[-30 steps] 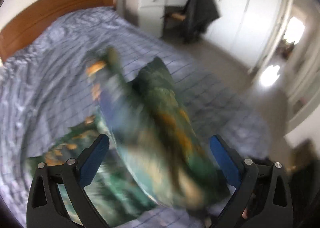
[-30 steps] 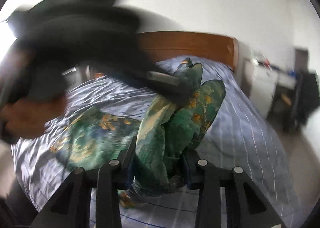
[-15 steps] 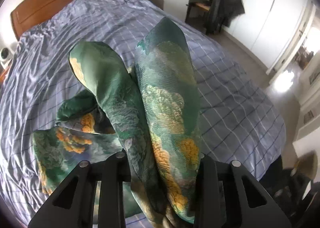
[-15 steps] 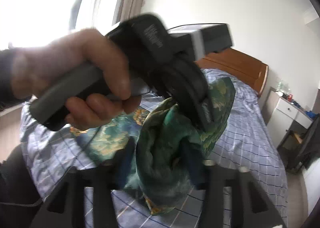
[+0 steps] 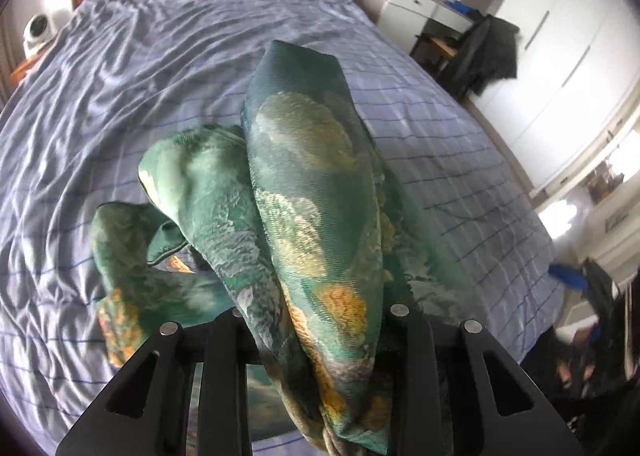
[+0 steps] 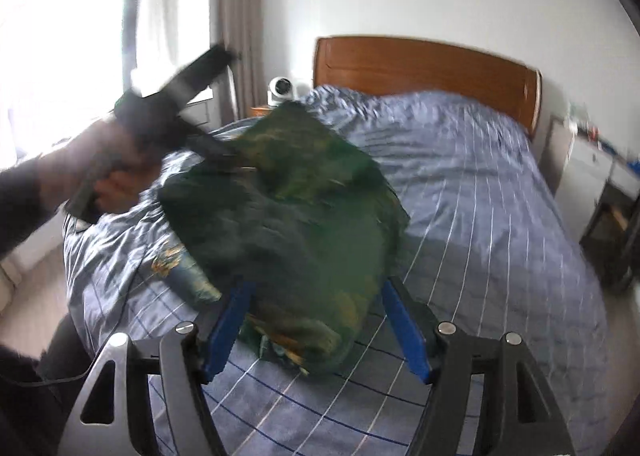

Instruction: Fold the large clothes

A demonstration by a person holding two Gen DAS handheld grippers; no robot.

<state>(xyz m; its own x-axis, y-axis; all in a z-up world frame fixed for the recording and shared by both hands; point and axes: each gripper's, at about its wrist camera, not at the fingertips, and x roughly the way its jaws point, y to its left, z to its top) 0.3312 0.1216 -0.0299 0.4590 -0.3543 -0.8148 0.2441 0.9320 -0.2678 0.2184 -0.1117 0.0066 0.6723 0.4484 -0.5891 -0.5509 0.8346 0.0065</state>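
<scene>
Over the bed [image 6: 480, 191], right tongs [image 6: 316, 320] have released the garment [image 5: 312, 191]; left tongs [image 5: 316, 320] stay clamped.

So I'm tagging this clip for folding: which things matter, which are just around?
Job: green patterned garment; left tool clamped on it; right tool, open; bed.
Just around: white fan; desk; chair with dark jacket.

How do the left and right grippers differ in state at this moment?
The left gripper is shut on the green patterned garment, its fingers hidden by the cloth bunched between them; the right gripper is open, its blue fingers spread wide. The left lifts cloth above the bed, whereas the right only frames the garment without clamping it. Both point at the same garment over the blue checked bedding.
</scene>
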